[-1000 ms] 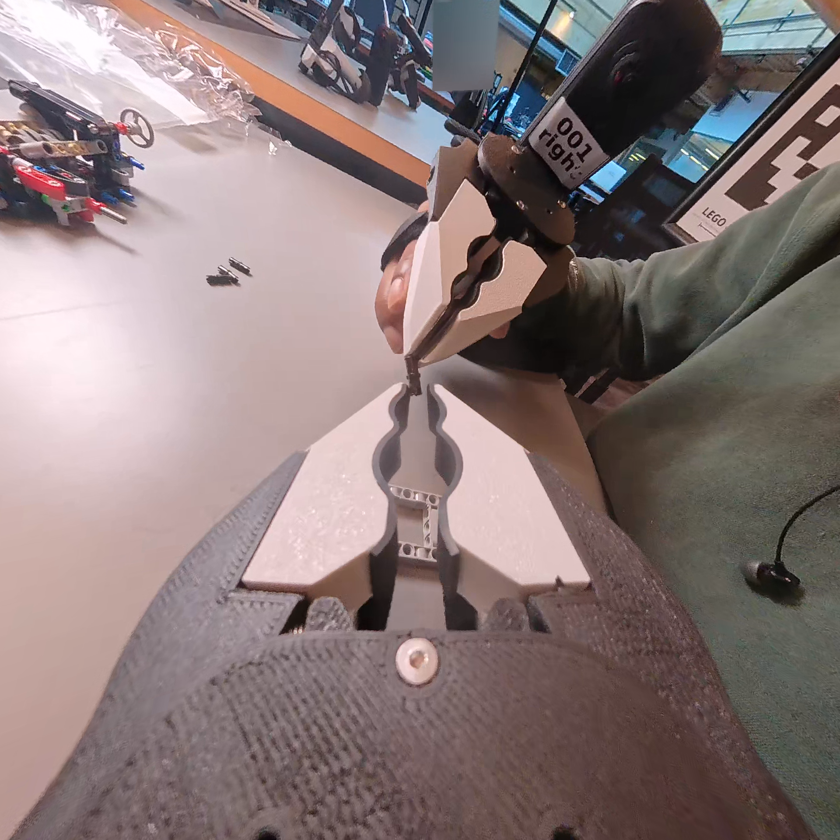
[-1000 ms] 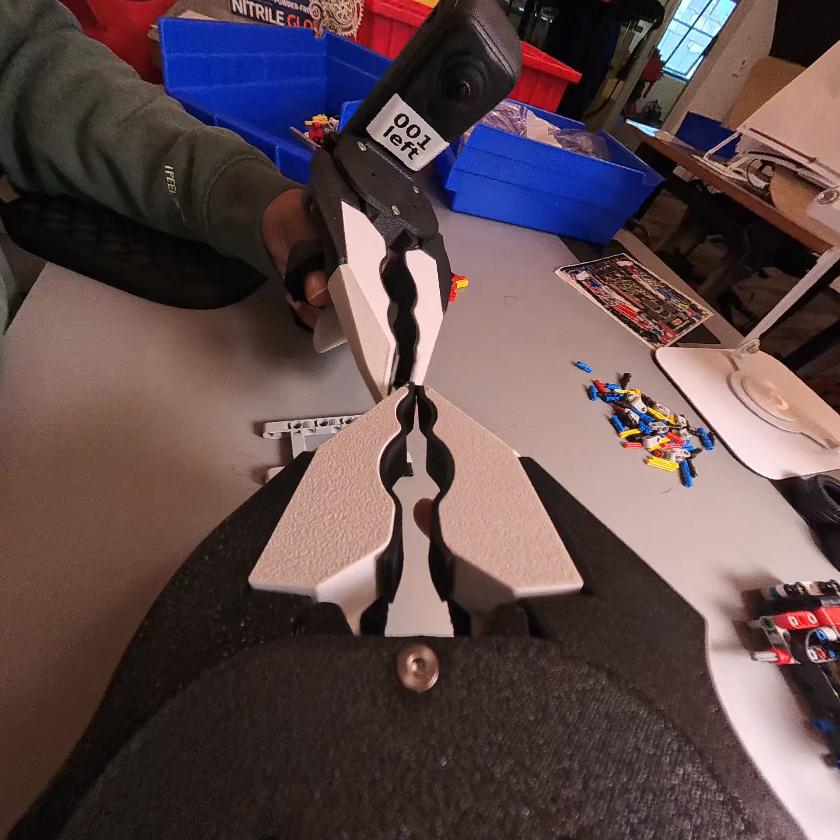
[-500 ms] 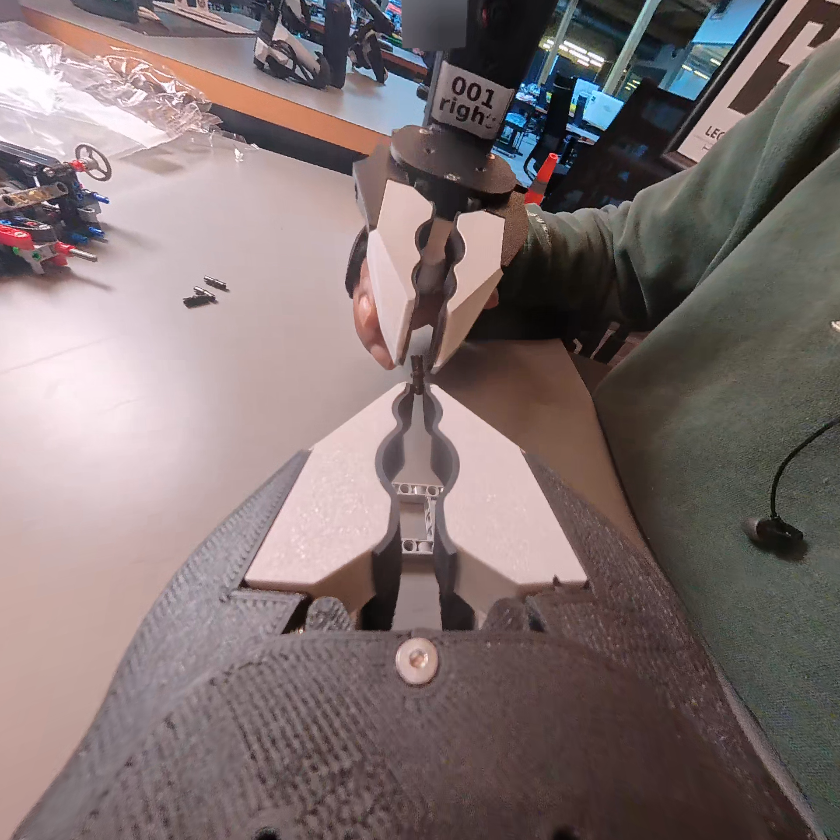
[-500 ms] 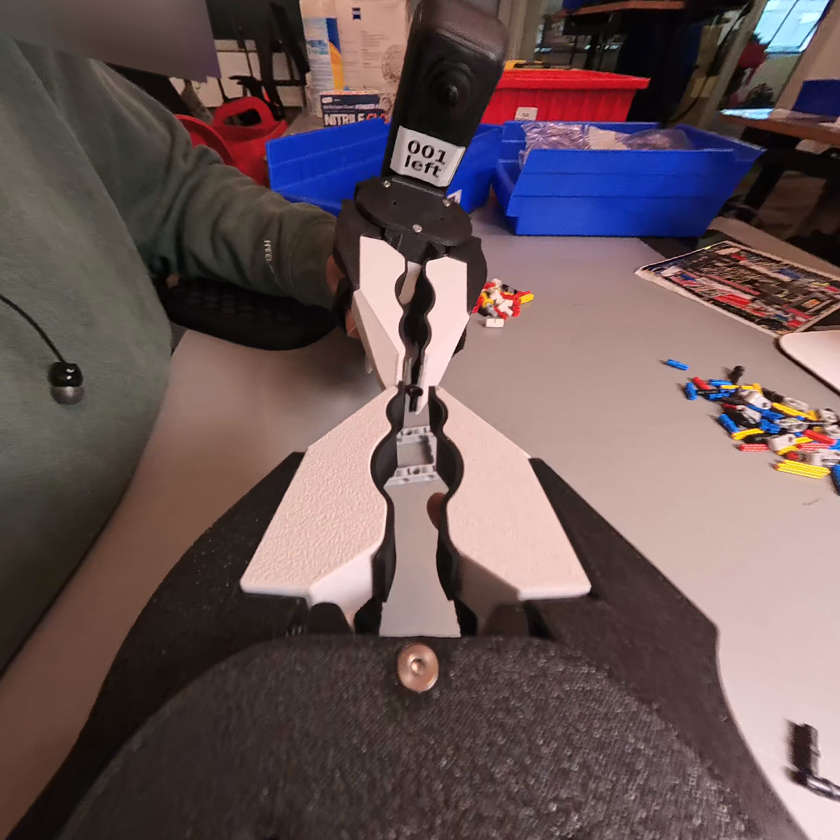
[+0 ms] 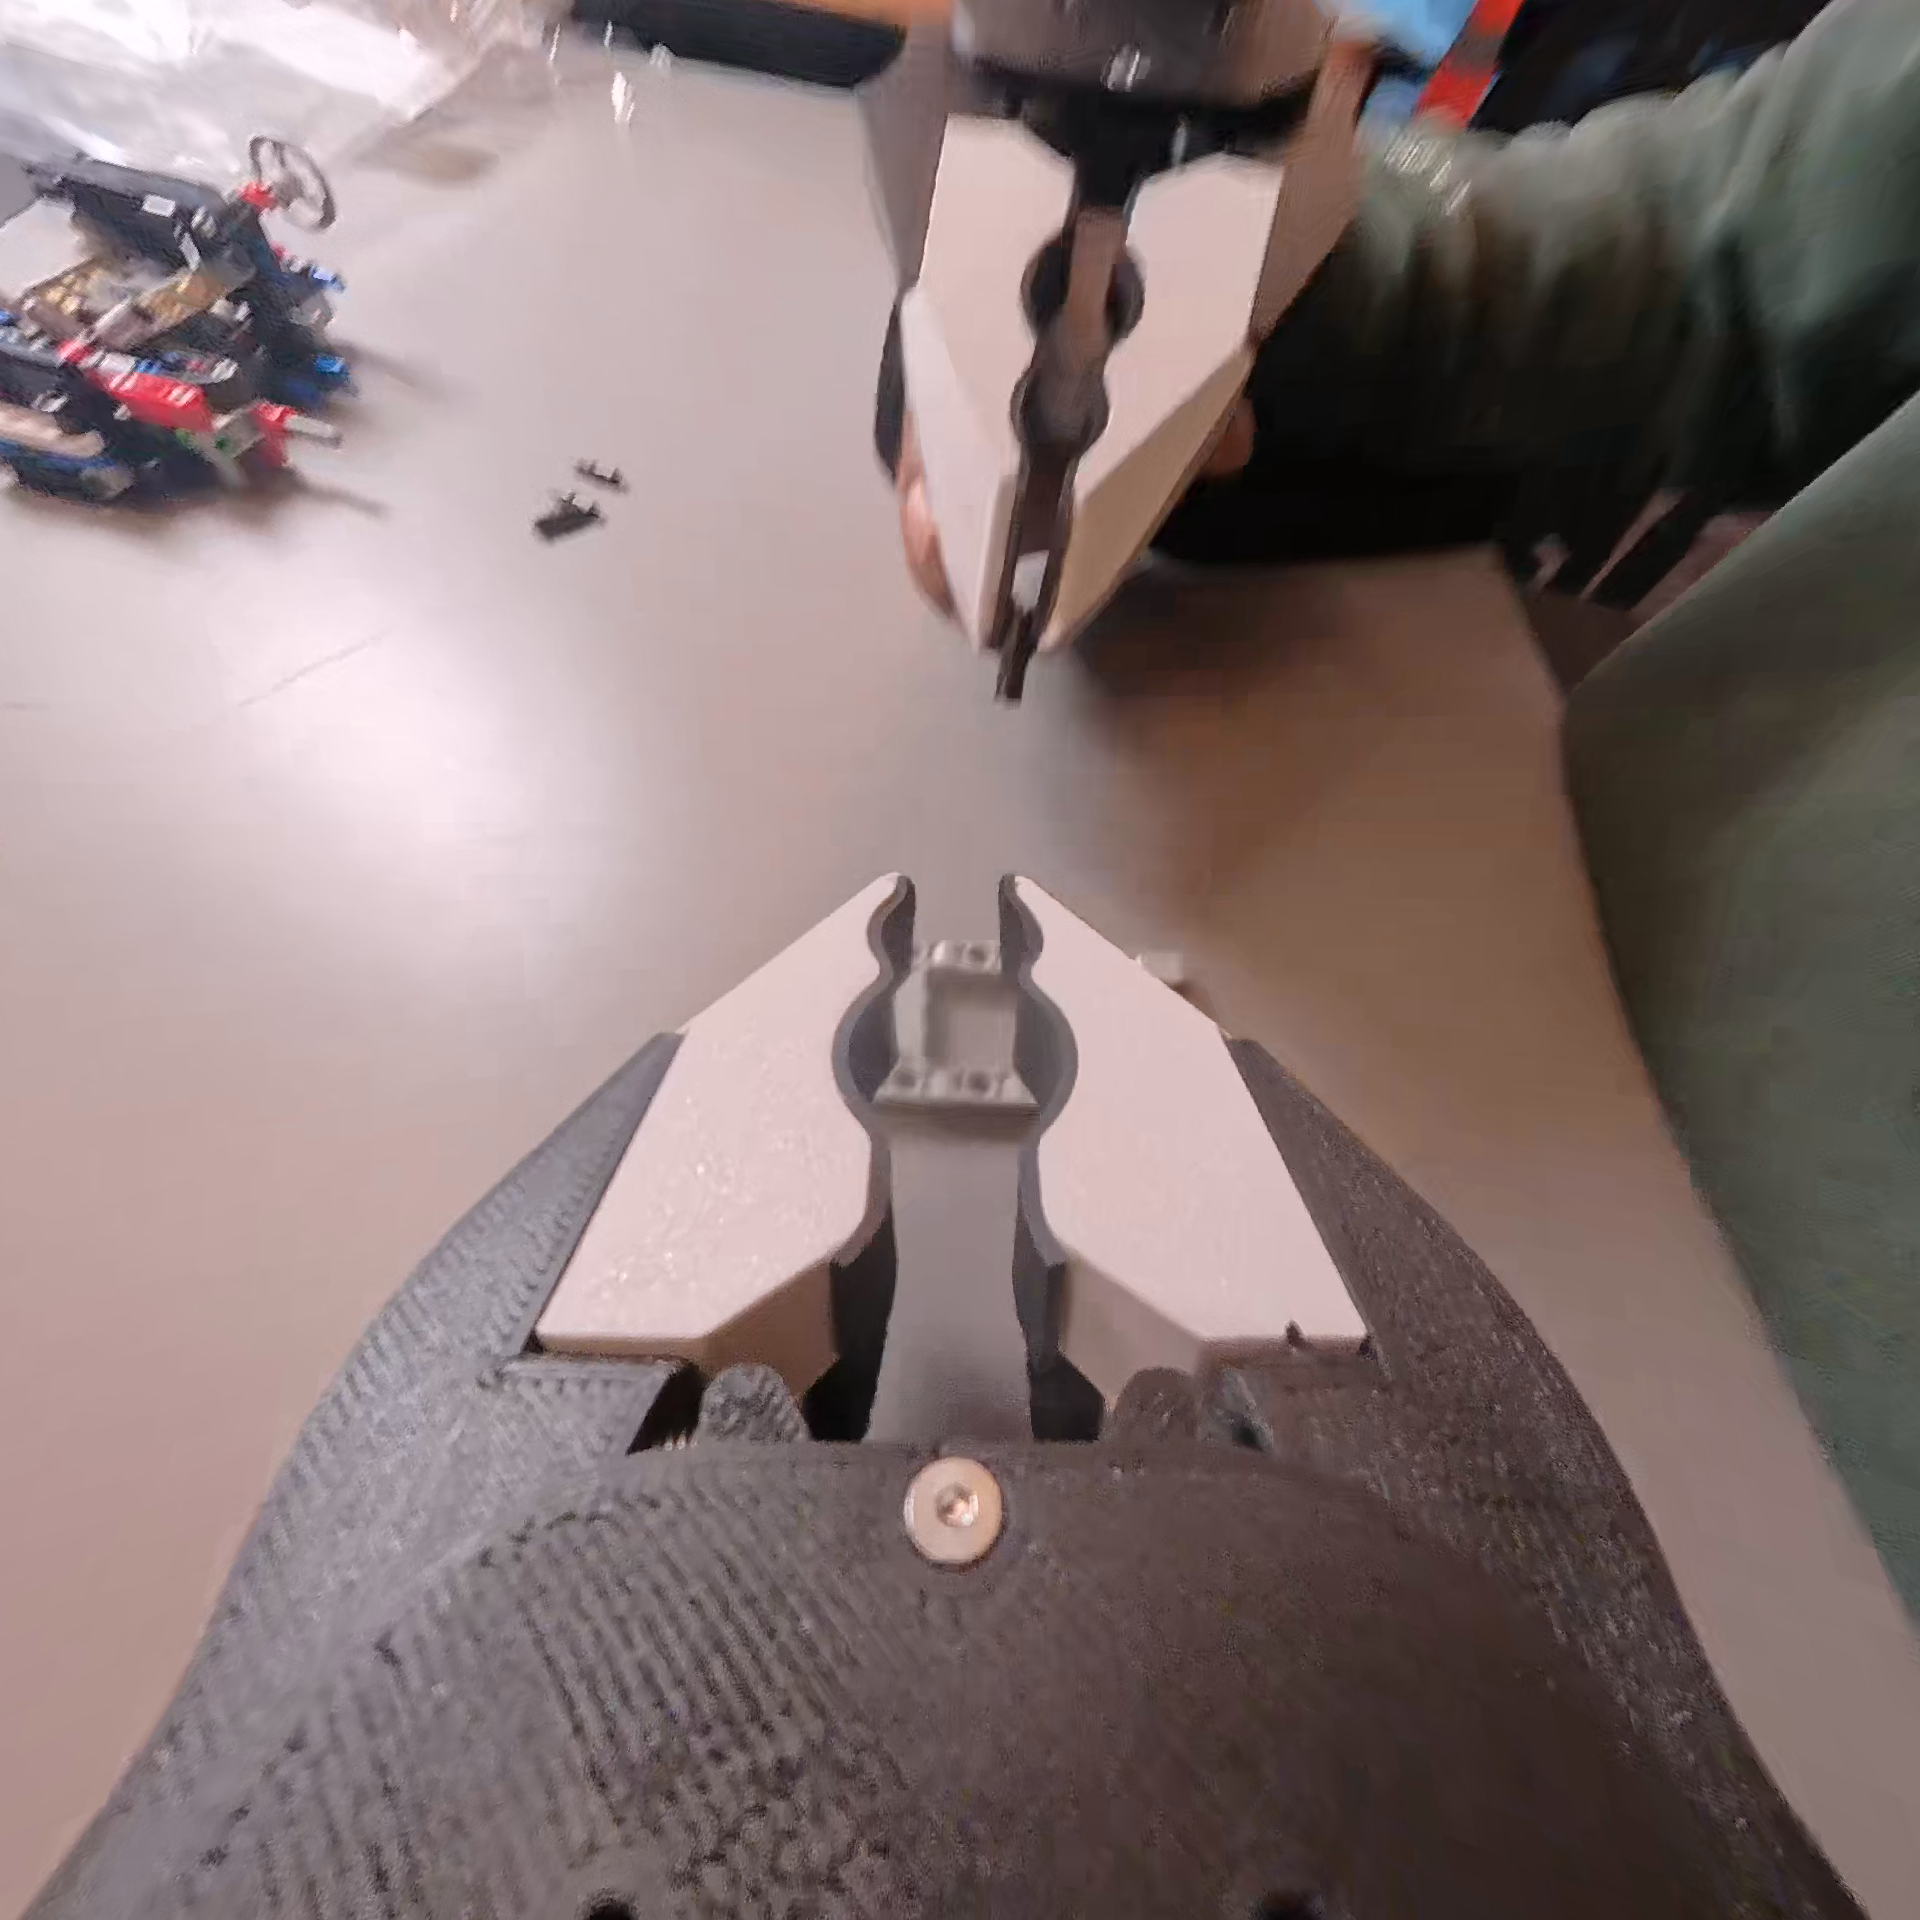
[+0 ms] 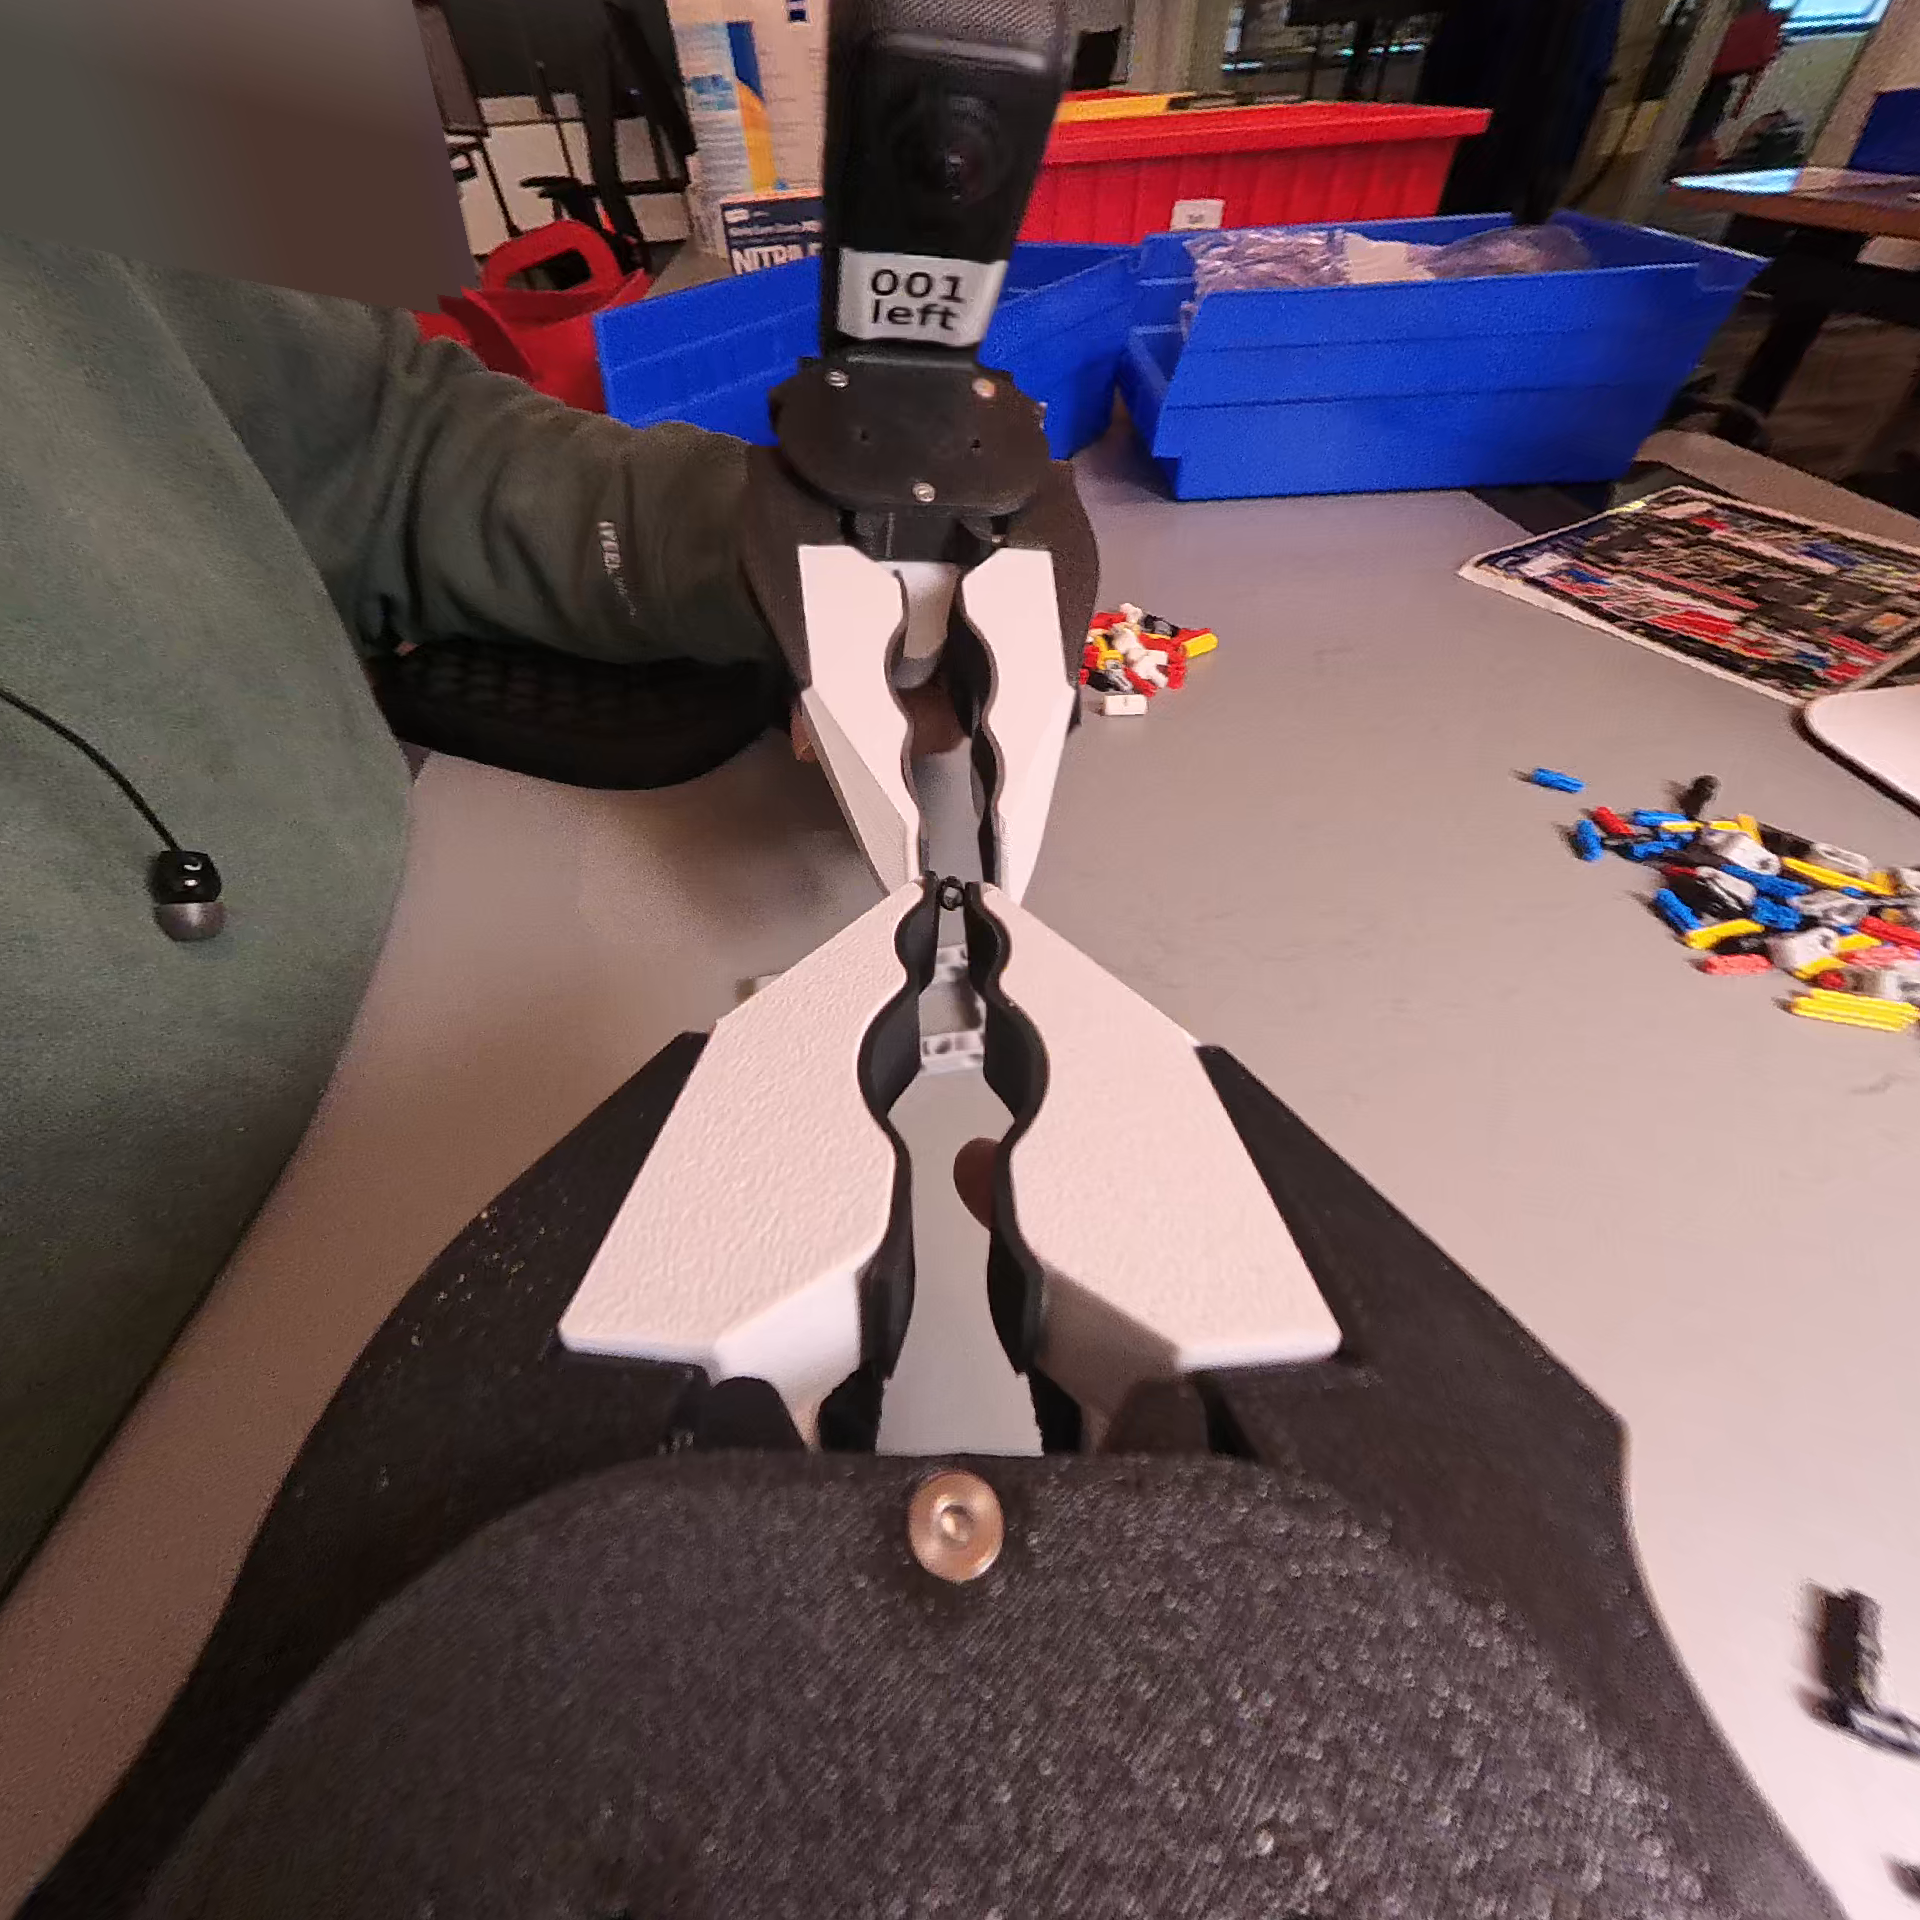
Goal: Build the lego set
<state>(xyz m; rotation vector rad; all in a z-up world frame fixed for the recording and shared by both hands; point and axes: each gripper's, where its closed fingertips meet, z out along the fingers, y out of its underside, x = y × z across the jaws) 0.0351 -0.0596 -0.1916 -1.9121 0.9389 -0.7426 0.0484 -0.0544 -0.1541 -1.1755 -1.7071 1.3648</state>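
The left gripper (image 5: 956, 883) is hanging over the grey table (image 5: 520, 831) with its fingers parted, gripping nothing, and the grey lego frame (image 5: 961, 1023) is lying flat on the table right beneath the gap between them. Facing it from just beyond the frame, the right gripper (image 6: 951, 888) is pinching a small black pin (image 5: 1013, 665) at its very tips (blurred in the left wrist view). The half-built lego car (image 5: 156, 343) is sitting well off from the frame, with two loose black pins (image 5: 582, 499) lying between them.
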